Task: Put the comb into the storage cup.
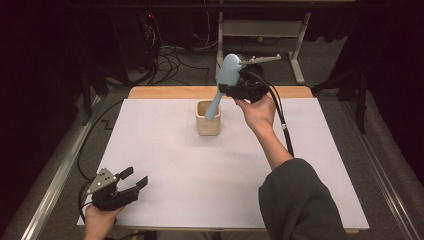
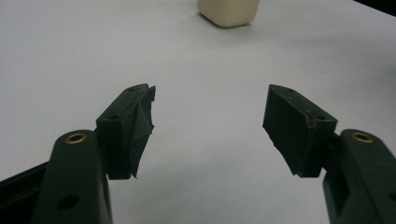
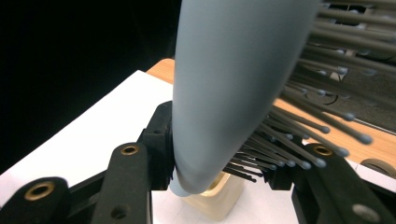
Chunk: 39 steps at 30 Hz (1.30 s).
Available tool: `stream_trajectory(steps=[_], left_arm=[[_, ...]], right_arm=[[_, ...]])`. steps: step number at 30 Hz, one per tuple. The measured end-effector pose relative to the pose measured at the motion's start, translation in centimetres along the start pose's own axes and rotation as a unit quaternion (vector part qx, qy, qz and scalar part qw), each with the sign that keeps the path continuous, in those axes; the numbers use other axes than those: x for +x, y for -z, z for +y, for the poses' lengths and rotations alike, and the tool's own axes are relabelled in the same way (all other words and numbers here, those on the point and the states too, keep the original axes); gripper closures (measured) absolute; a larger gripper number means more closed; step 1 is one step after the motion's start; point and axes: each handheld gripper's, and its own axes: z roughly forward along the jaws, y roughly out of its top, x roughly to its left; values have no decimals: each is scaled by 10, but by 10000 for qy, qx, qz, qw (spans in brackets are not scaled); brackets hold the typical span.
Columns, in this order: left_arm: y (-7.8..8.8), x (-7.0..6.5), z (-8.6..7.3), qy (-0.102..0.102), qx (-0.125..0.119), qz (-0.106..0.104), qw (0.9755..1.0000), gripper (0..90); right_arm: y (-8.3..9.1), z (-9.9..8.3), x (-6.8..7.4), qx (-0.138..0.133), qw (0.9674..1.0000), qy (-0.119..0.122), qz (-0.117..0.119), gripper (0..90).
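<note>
Jaws of the right gripper [image 1: 231,91] are clamped on the brush [image 1: 225,80], at the point where its head narrows into the handle. In the right gripper view one pad presses the smooth back of the brush [image 3: 224,93] and the other jaw sits among the bristles [image 3: 299,140]. The brush is light blue and tilted: its head rises above the jaws and away from the person, and its handle slopes down below the jaws into the cup [image 1: 208,118]. The handle tip is inside the cup mouth; whether it touches the bottom cannot be told. The cup [image 3: 217,198] appears directly below the jaws in the right gripper view, cream-coloured, upright, standing on the white sheet [image 1: 200,165] near the far edge of the table [image 1: 165,92]. The right hand [image 1: 257,114] holds the gripper from the near side, and a black cable [image 1: 282,125] trails from it along the forearm toward a dark sleeve [image 1: 300,200].

Jaws of the left gripper [image 1: 131,180] stand wide apart with nothing between them. In the left gripper view the two pads [image 2: 140,126] frame bare white sheet [image 2: 210,140], and the cup [image 2: 229,11] lies far ahead of the jaws, slightly to their right. The left gripper rests low over the near left corner of the sheet, well apart from the cup and the brush, held by the left hand [image 1: 102,215].
</note>
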Motion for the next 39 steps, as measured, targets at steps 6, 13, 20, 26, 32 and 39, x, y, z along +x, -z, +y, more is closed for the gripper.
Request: stream_trajectory(steps=[6, 13, 20, 26, 32, 39], left_arm=[[-1, 0, 0, 11, 6, -8, 10000, 335], [-1, 1, 0, 39, -11, -10, 10000, 336], [-1, 1, 0, 47, -6, -23, 10000, 335], [-1, 1, 0, 42, 0, -22, 10000, 334], [-1, 1, 0, 7, 17, -23, 10000, 333], [-1, 2, 0, 17, 2, -31, 10000, 332]], right_arm=[[-5, 2, -4, -24, 9999, -79, -76, 550], [-11, 3, -7, -18, 9997, -113, -207, 550], [-18, 1, -7, 46, 9996, -65, -269, 550], [-25, -1, -6, 130, 9994, -19, -306, 549], [-33, -4, -1, 273, 9989, 117, -358, 547], [-42, -9, 3, 360, 9986, 192, -344, 545]])
